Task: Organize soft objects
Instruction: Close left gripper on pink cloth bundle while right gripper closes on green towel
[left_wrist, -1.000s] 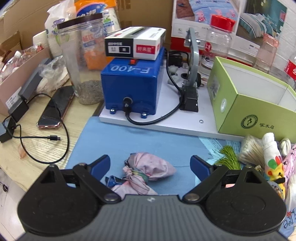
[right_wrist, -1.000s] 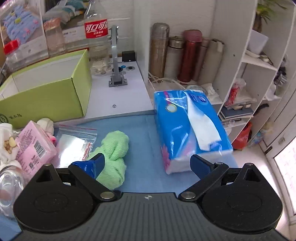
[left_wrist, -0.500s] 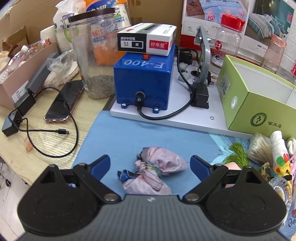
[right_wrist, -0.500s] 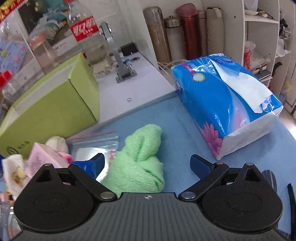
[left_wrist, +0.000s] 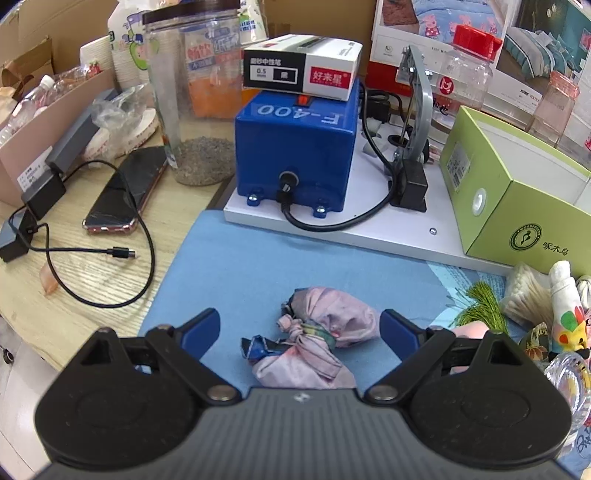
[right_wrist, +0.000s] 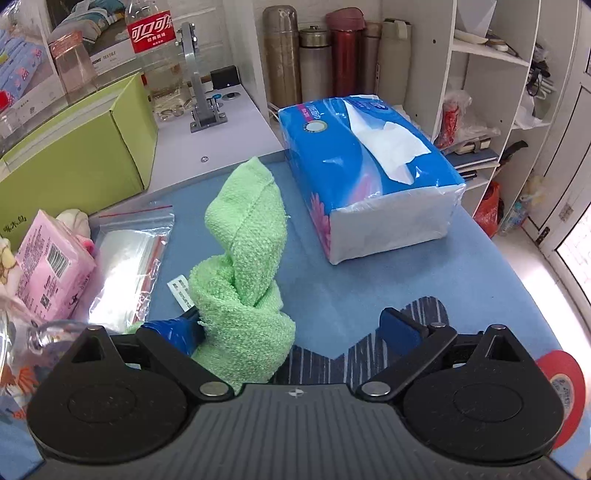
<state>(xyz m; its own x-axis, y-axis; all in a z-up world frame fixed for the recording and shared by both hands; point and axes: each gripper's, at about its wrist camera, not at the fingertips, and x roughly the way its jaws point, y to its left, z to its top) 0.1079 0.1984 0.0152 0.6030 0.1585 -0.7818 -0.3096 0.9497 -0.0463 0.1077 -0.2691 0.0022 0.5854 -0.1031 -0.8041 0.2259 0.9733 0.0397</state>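
Right gripper (right_wrist: 291, 328), jaws apart, had dropped onto the green towel (right_wrist: 242, 280) mid-mat, ready to grip; left gripper (left_wrist: 300, 325) stood apart over the pink bundle (left_wrist: 314, 339).

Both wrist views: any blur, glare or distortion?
Left wrist: sharp, strong fisheye bending at the green box, glare on the phone. Right wrist: sharp on the green towel, window blown out, shelves curved.
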